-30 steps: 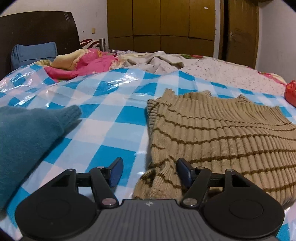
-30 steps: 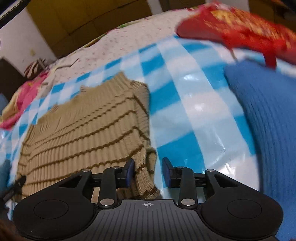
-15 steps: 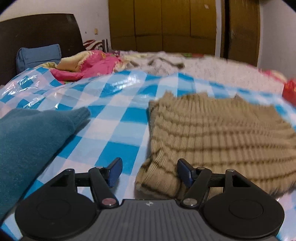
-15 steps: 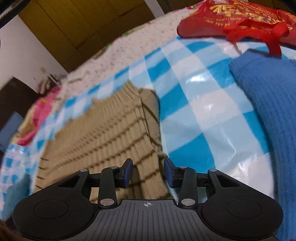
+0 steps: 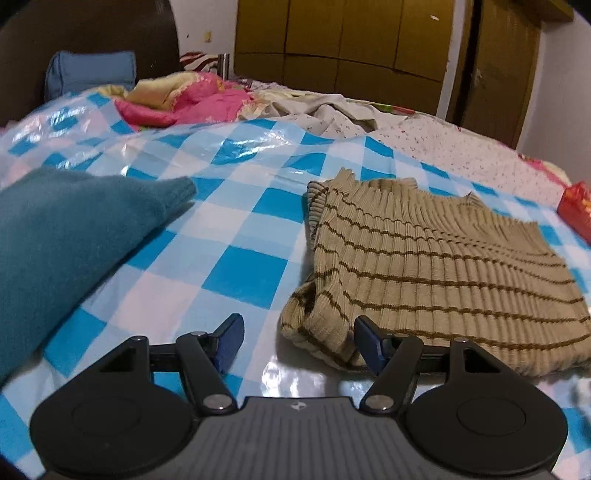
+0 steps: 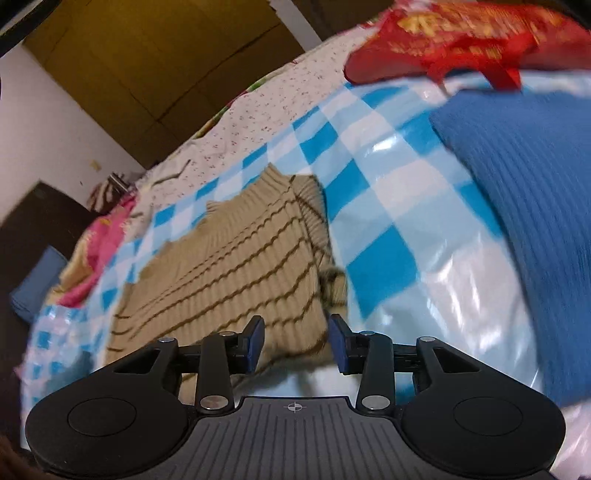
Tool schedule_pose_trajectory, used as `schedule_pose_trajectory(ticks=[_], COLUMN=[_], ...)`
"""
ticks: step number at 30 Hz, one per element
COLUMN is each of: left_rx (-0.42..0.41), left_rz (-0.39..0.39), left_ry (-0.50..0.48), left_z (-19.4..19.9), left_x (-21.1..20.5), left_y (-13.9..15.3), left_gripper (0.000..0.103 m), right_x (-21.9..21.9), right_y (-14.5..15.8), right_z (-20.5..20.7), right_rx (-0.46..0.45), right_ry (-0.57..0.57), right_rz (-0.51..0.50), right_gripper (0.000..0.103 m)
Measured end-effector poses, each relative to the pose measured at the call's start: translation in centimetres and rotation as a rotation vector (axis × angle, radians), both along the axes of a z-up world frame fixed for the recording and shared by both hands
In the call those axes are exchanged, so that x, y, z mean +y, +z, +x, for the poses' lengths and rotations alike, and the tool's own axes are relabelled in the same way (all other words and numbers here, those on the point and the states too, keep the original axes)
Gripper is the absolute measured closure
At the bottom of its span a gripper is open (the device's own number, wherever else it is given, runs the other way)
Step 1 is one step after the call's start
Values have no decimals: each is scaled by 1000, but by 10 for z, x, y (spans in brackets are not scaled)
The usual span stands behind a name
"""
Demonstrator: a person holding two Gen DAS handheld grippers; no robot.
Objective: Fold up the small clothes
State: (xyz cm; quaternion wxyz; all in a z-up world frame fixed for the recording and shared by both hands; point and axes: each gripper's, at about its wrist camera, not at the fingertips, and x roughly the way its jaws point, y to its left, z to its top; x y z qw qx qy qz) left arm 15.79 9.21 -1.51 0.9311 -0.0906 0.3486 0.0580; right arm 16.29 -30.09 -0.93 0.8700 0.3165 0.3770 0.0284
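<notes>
Folding in progress: tan ribbed sweater with brown stripes [image 5: 436, 273] lies doubled on the blue-and-white checked plastic sheet [image 5: 236, 236]. Left gripper [image 5: 298, 338] stands released at its near corner; right gripper [image 6: 296, 339], jaws opening, straddles the opposite corner ungripped. Next likely: regrip the side edges.

You are in a home bedroom. A bed [image 5: 461, 147] fills most of the frame, with a blue-and-white checked plastic sheet [image 5: 236, 236] spread over its flowered bedsheet. At the upper left stands a dark headboard [image 5: 92, 33] with a blue pillow [image 5: 88, 74] against it, and a crumpled pink quilt [image 5: 195, 99] lies just below. Across the top runs a brown wooden wardrobe [image 5: 340, 44] against white walls. Knitted clothes lie on the sheet.
</notes>
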Motion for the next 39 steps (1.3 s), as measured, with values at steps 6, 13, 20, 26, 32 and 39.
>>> schedule_pose_trajectory(ticks=[6, 13, 20, 26, 32, 39], left_rx=[45, 29, 10, 0, 6, 18], left_rz=[-158, -242, -302, -268, -319, -266], left_ry=[31, 17, 103, 145, 148, 112], left_z=[-3, 14, 32, 35, 27, 2], left_x=[6, 0, 1, -1, 15, 14], left_y=[-13, -12, -18, -20, -21, -12], left_gripper=[27, 27, 26, 63, 75, 76], right_x=[5, 14, 13, 13, 13, 11], right_y=[-18, -49, -61, -66, -58, -44], right_z=[-8, 9, 17, 24, 28, -1], right_rx=[25, 53, 22, -23, 0, 3], right_ry=[-6, -89, -192, -261, -262, -231], right_rz=[196, 350, 433, 447, 390, 316], right_gripper=[59, 59, 58, 60, 88, 94])
